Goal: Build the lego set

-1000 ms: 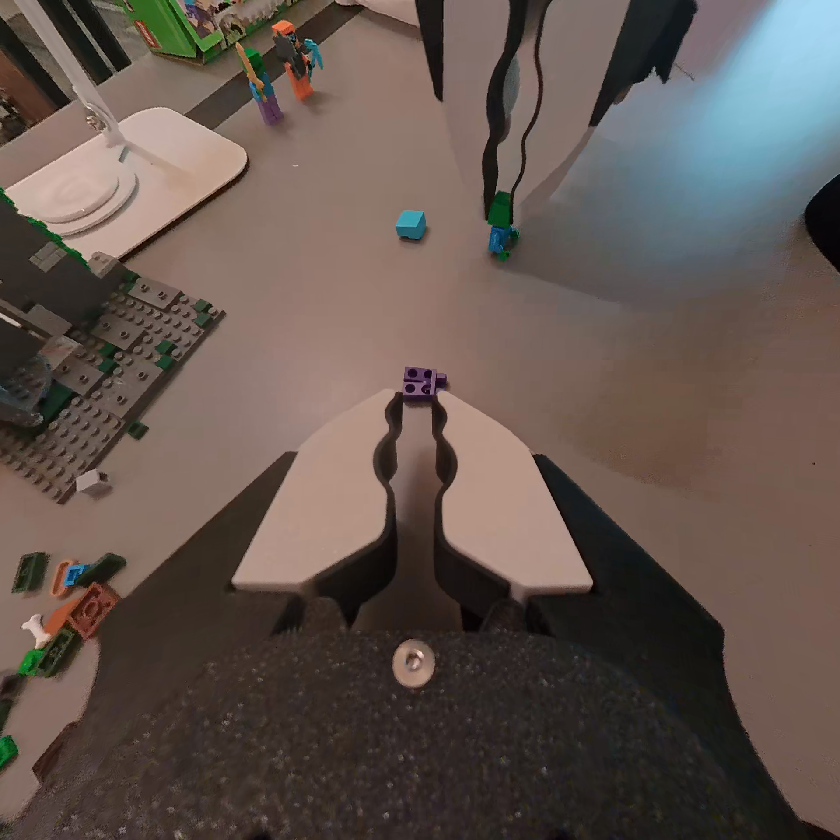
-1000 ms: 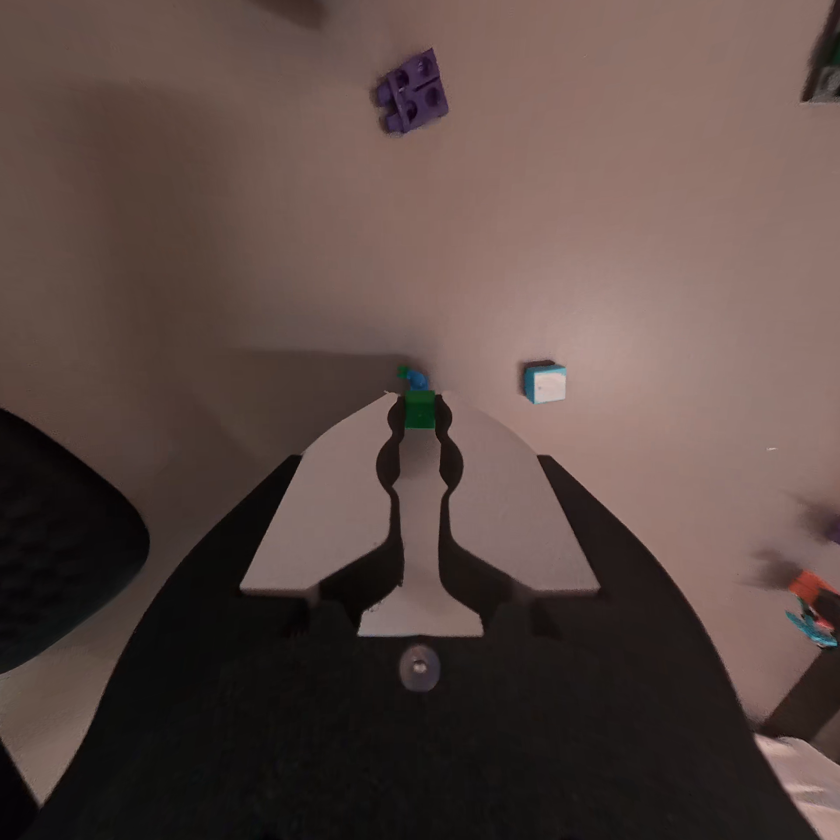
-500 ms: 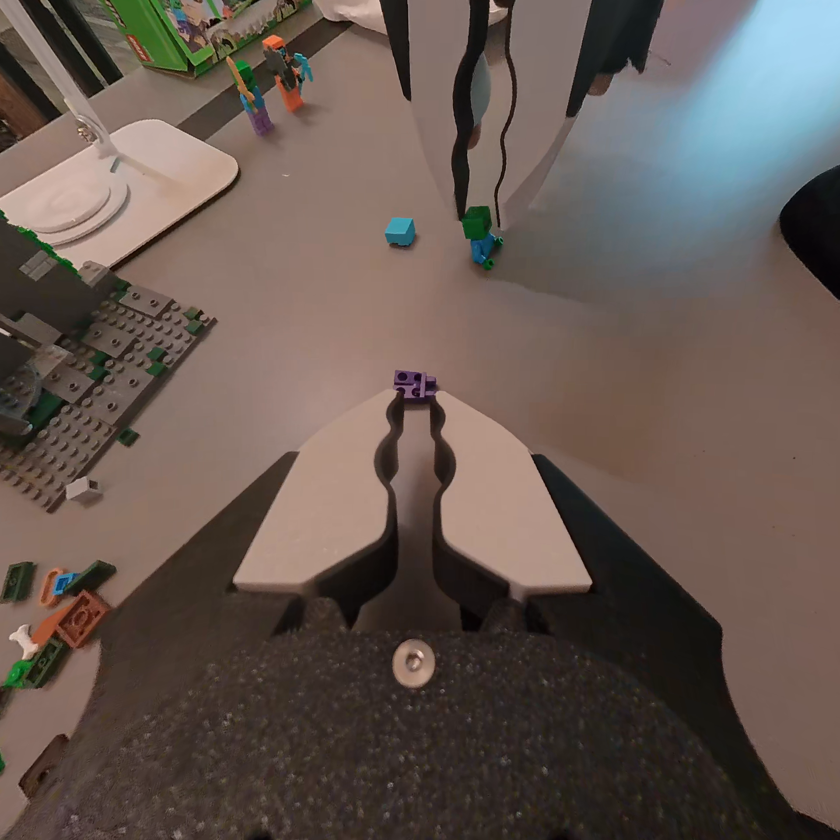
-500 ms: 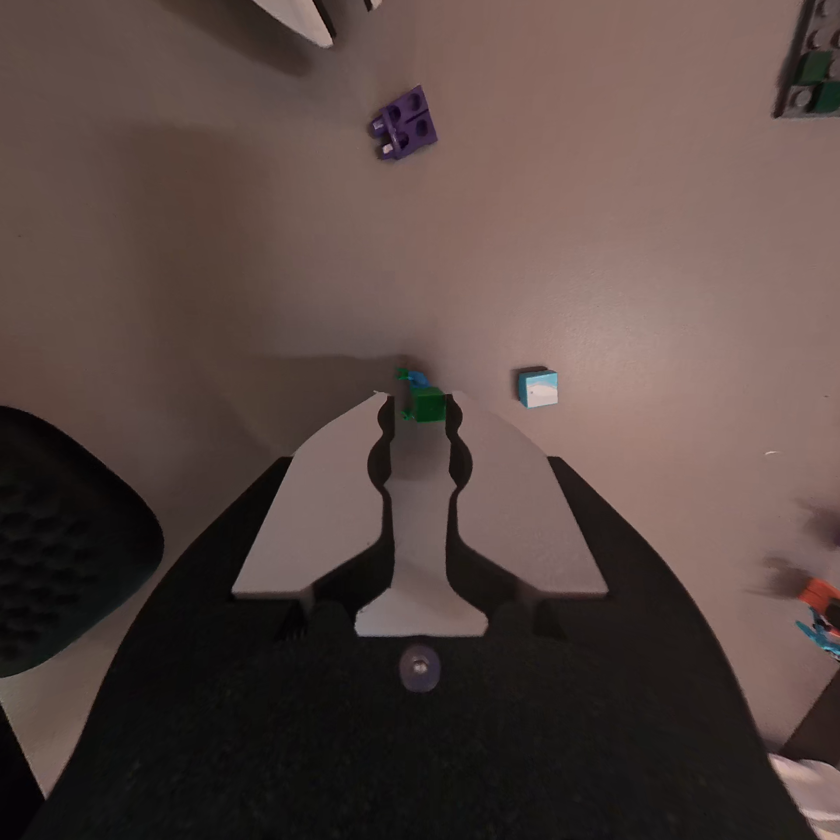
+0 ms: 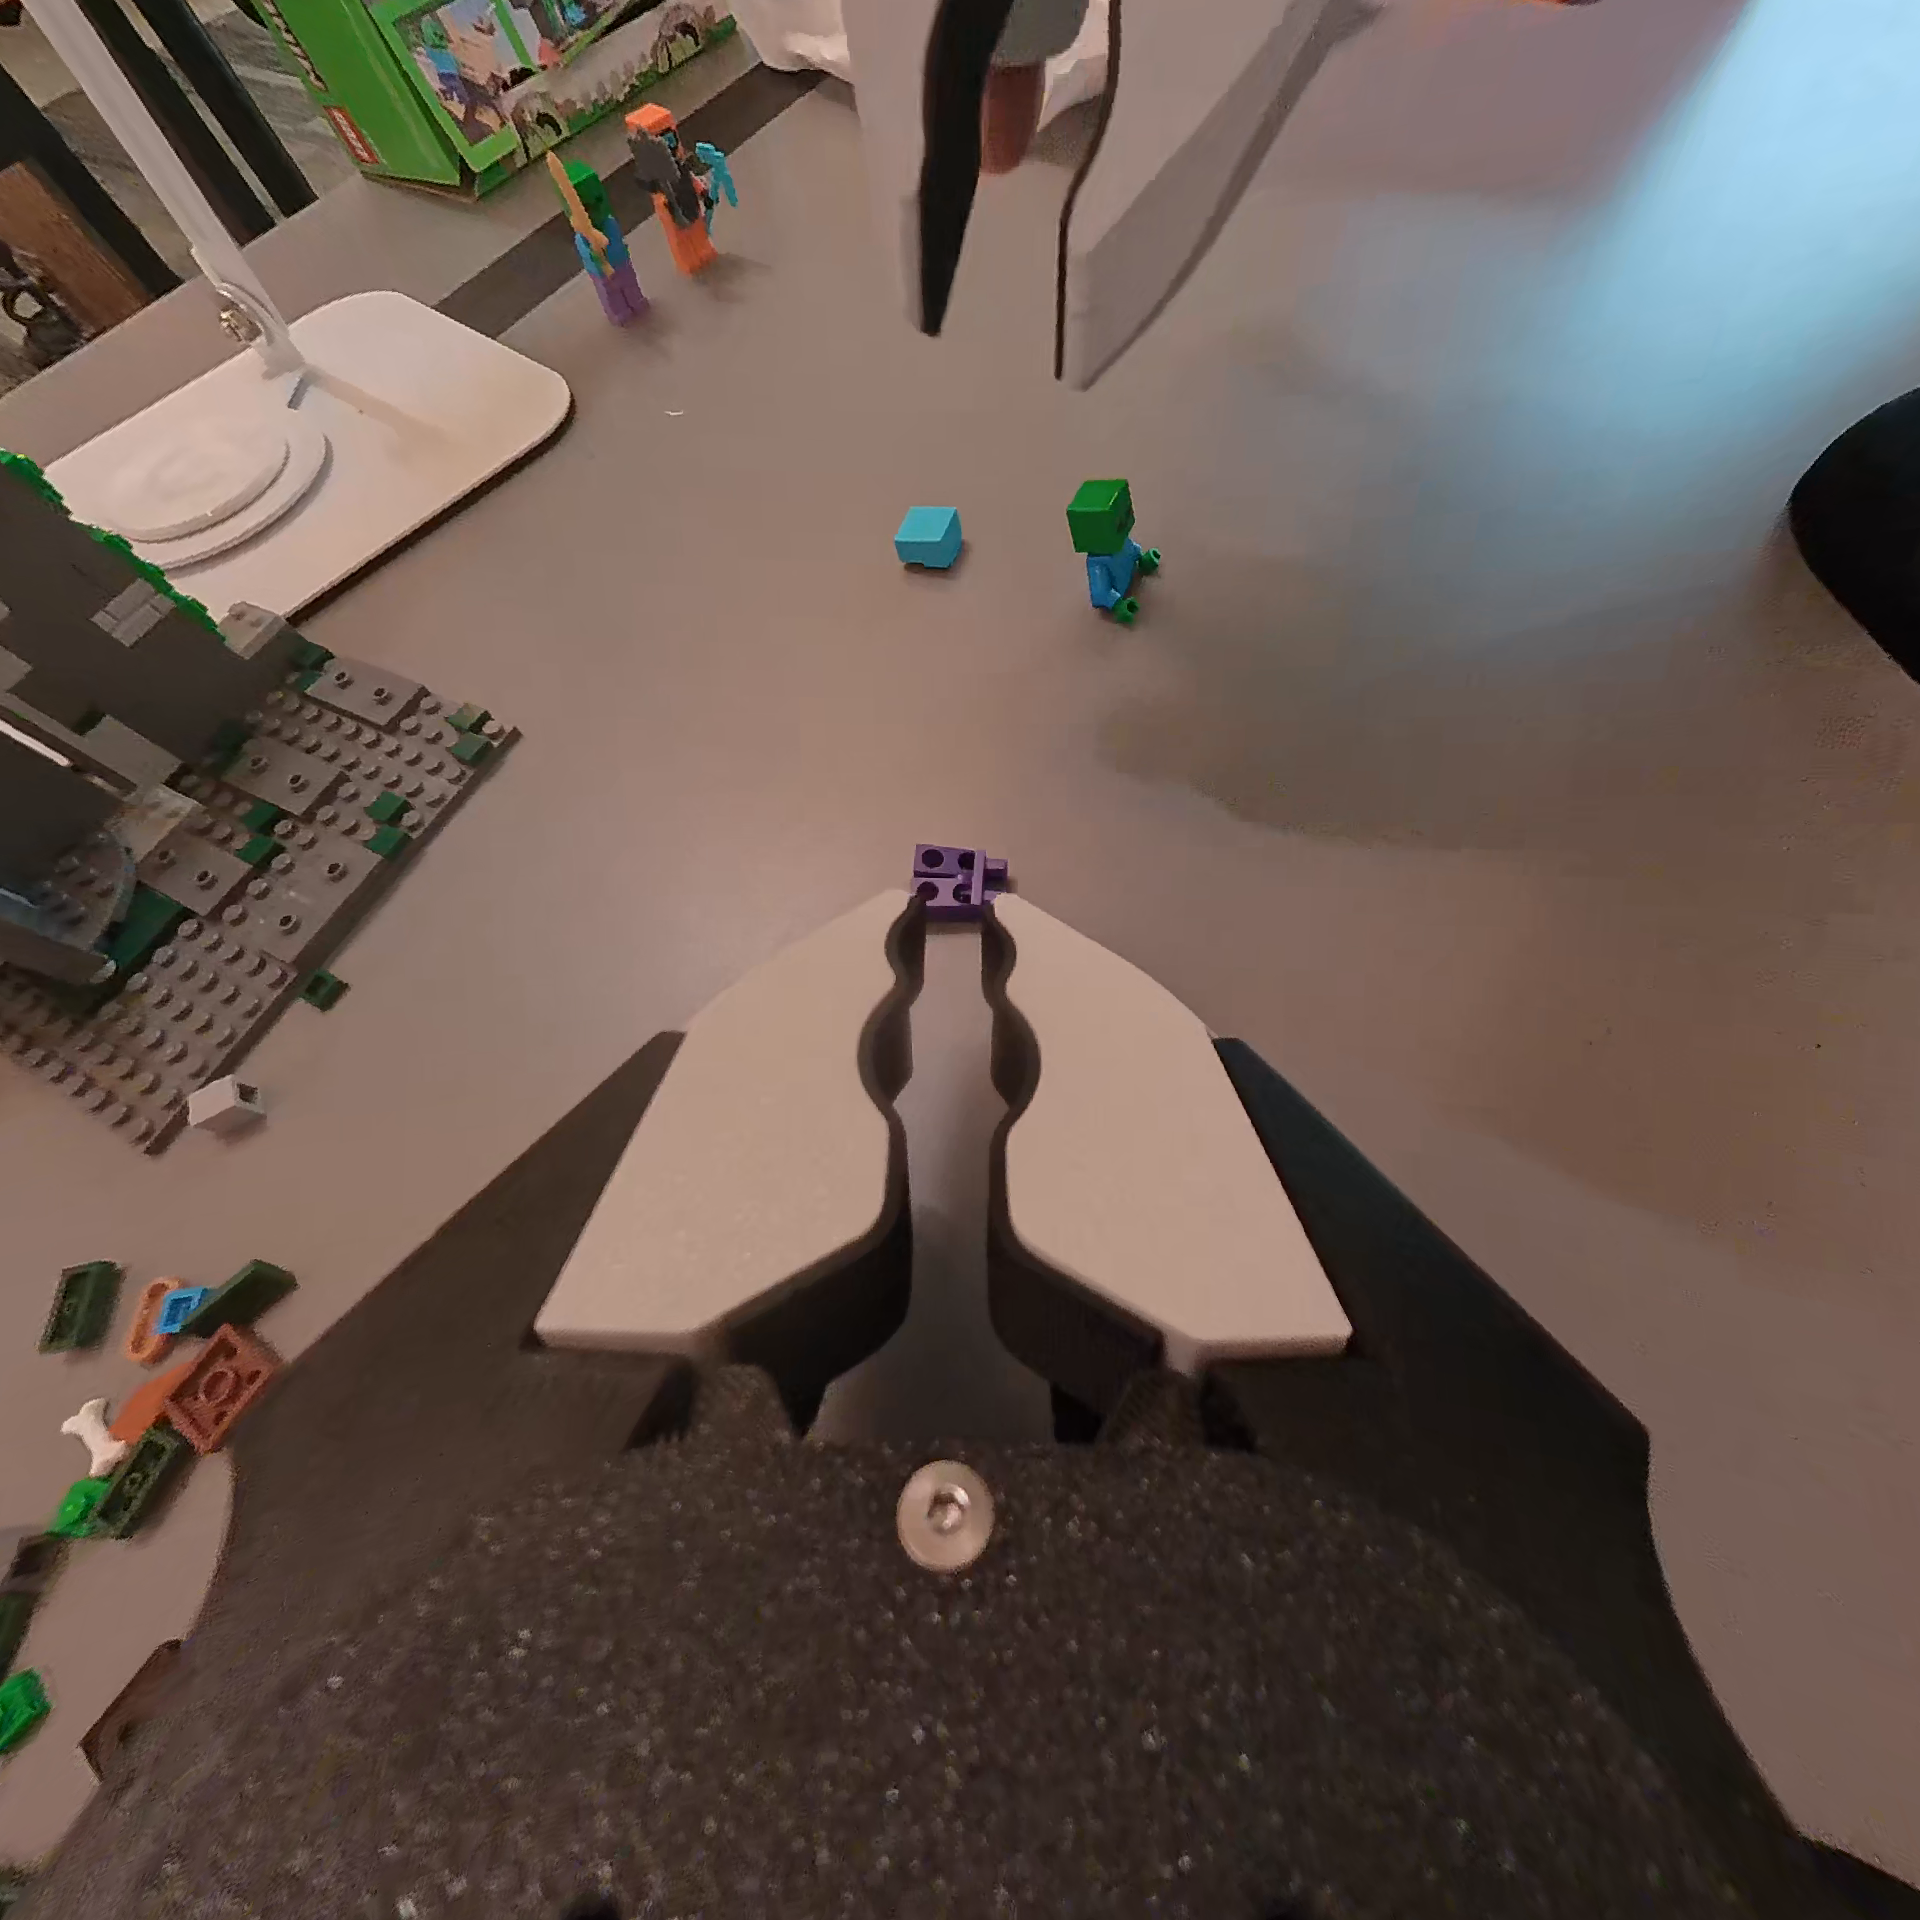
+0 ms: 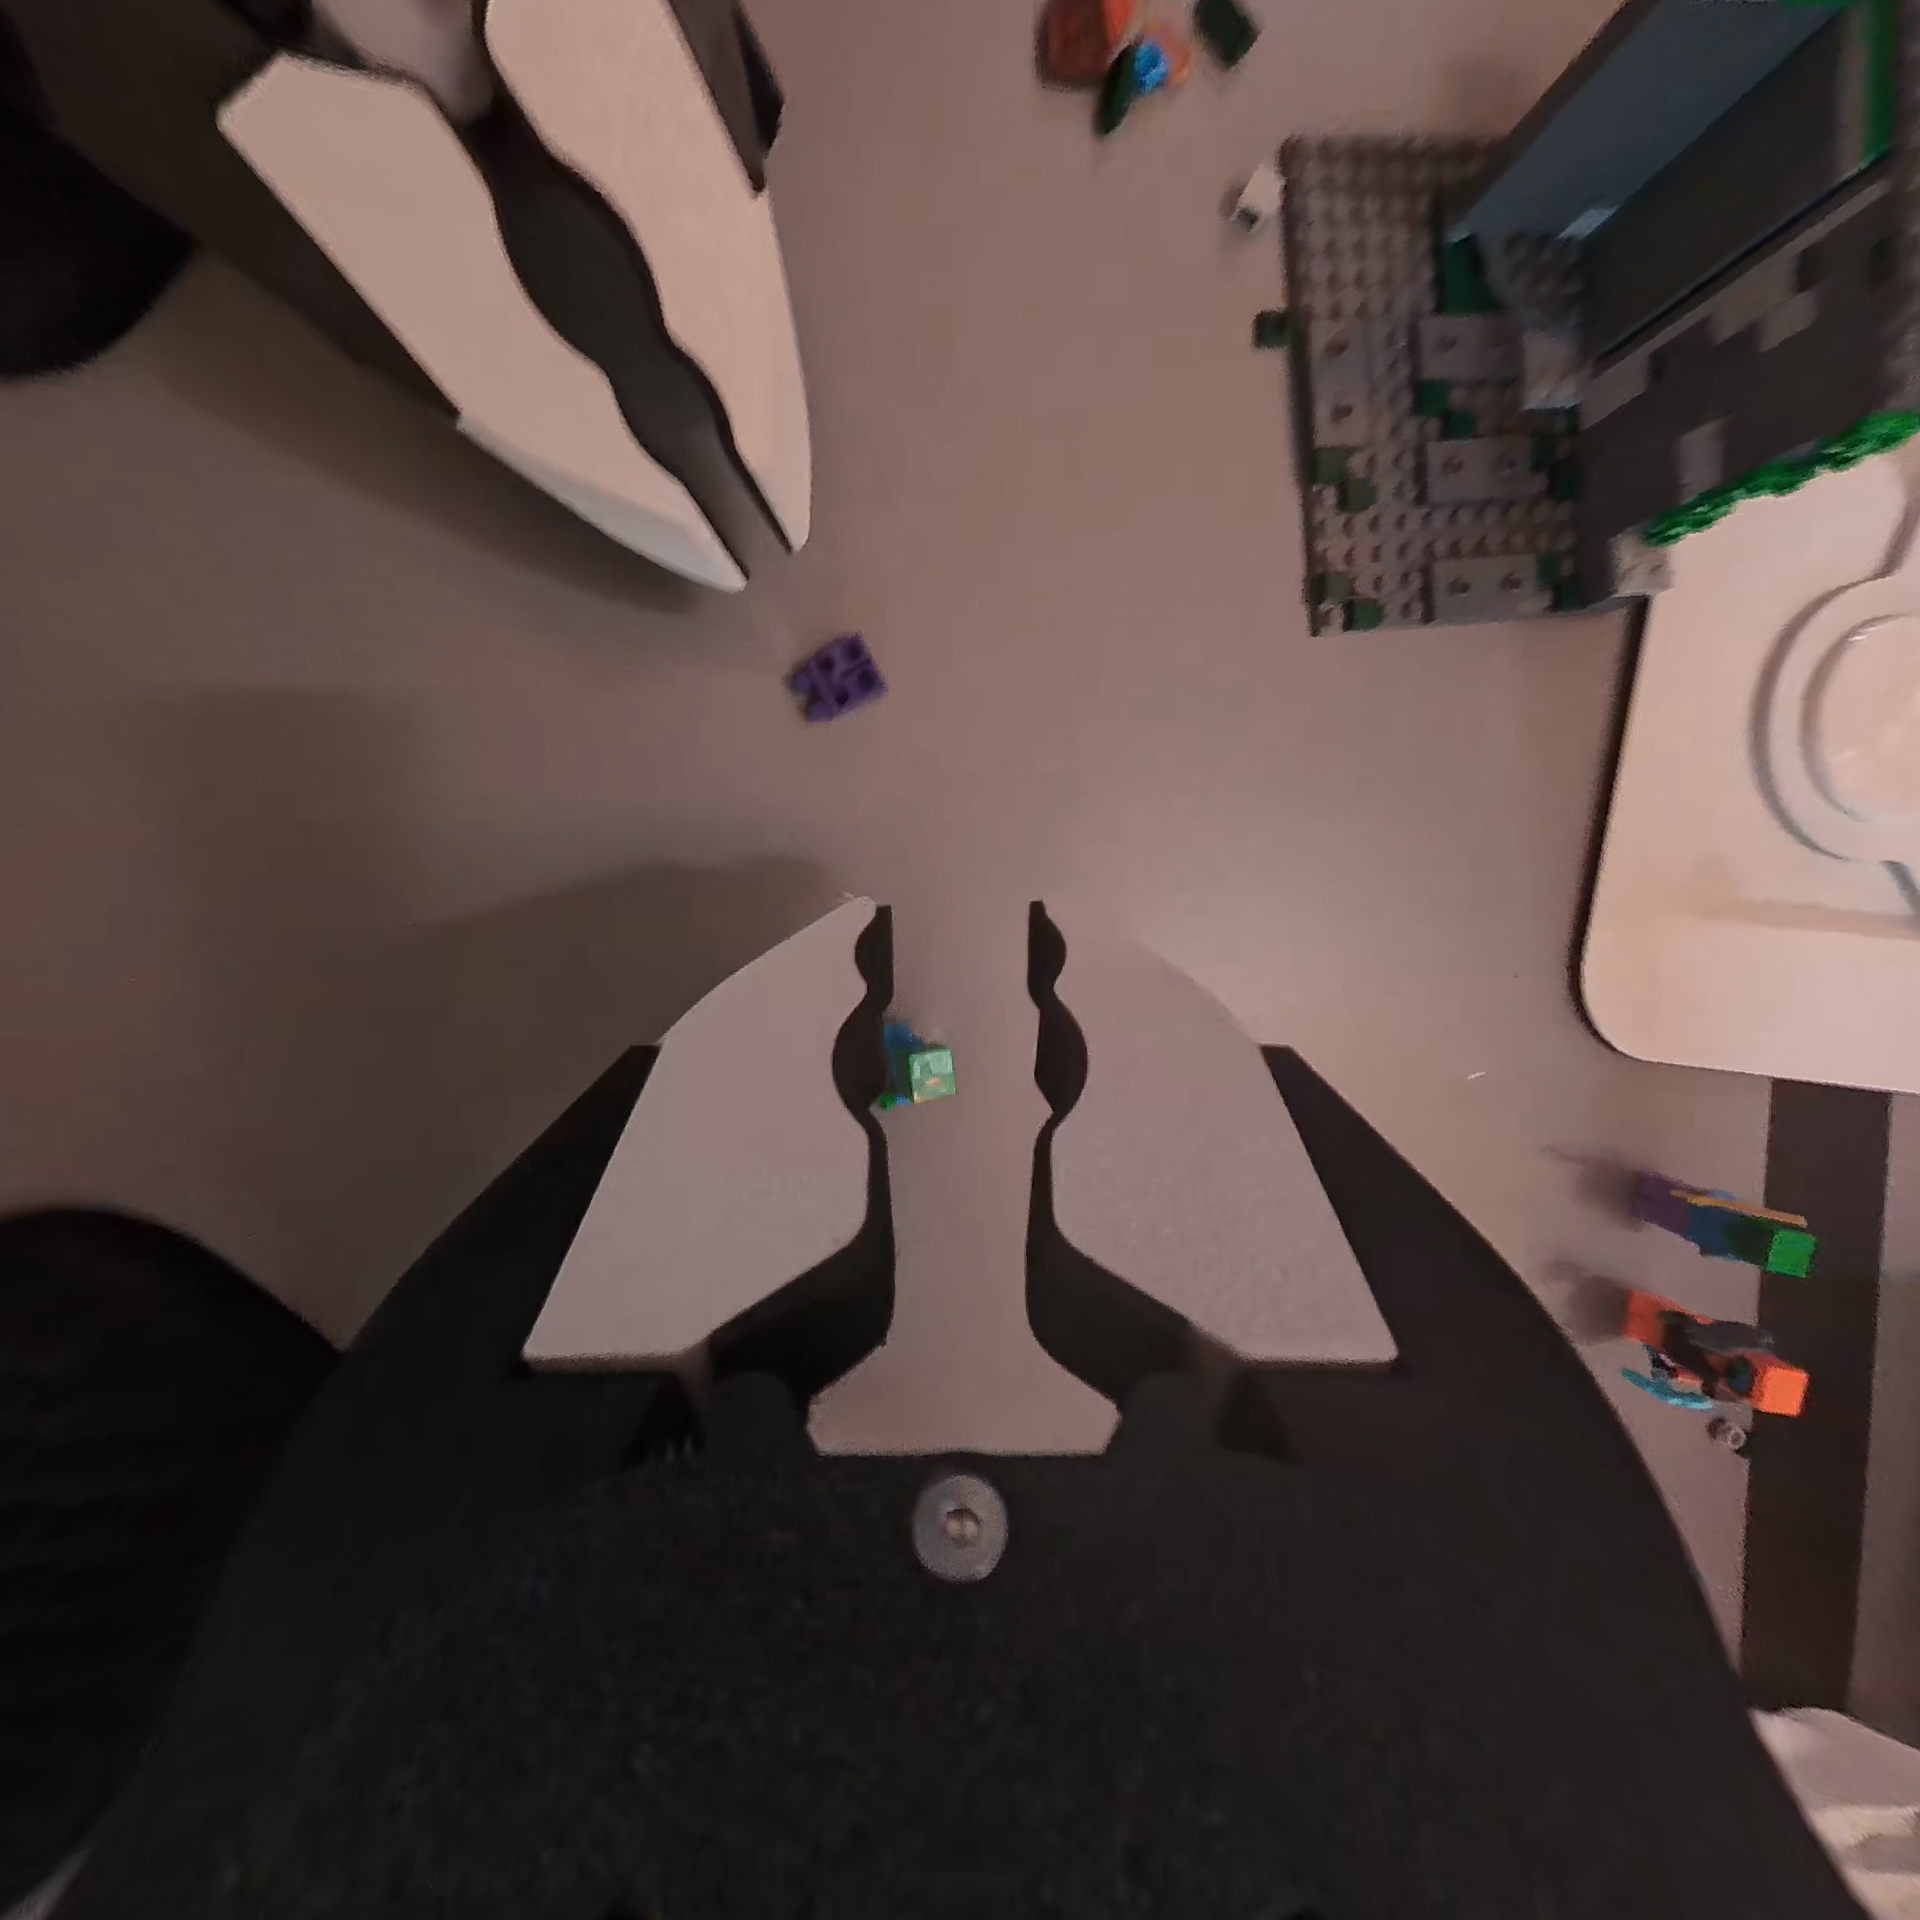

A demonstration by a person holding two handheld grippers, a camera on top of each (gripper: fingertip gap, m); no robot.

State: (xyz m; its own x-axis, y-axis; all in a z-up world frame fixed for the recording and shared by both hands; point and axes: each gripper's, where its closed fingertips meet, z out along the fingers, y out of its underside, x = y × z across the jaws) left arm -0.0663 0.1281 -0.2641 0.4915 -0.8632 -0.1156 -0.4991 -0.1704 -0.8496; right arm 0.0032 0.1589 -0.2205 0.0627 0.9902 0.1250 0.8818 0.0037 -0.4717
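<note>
In the left wrist view, loose small pieces (image 5: 156,1361) lie at the far left on the grey worktop (image 5: 1351,935). Behind them stands the partly built model on its grey studded baseplate (image 5: 260,831), with a small white brick (image 5: 227,1103) just beside its near edge. Farther back there is a white stand base (image 5: 312,436), a green box (image 5: 468,83) and two standing figures (image 5: 644,218).

In the middle, the left gripper (image 5: 948,902) has its fingers close together but with a narrow gap, and they hold nothing. The purple piece (image 5: 954,871) lies on the worktop right at the fingertips; whether they touch it I cannot tell. Beyond it lie a light blue cube (image 5: 928,537) and, to its right, a small figure with green head (image 5: 1110,545), standing alone on the worktop.

Above the figure, at the top of this view, the right gripper (image 5: 997,353) is raised and blurred. In its own view, the right gripper (image 6: 958,914) has its fingers apart and empty, and the same figure is seen below, between them but not gripped. At the right edge a dark rounded object (image 5: 1860,540) is partly visible.
</note>
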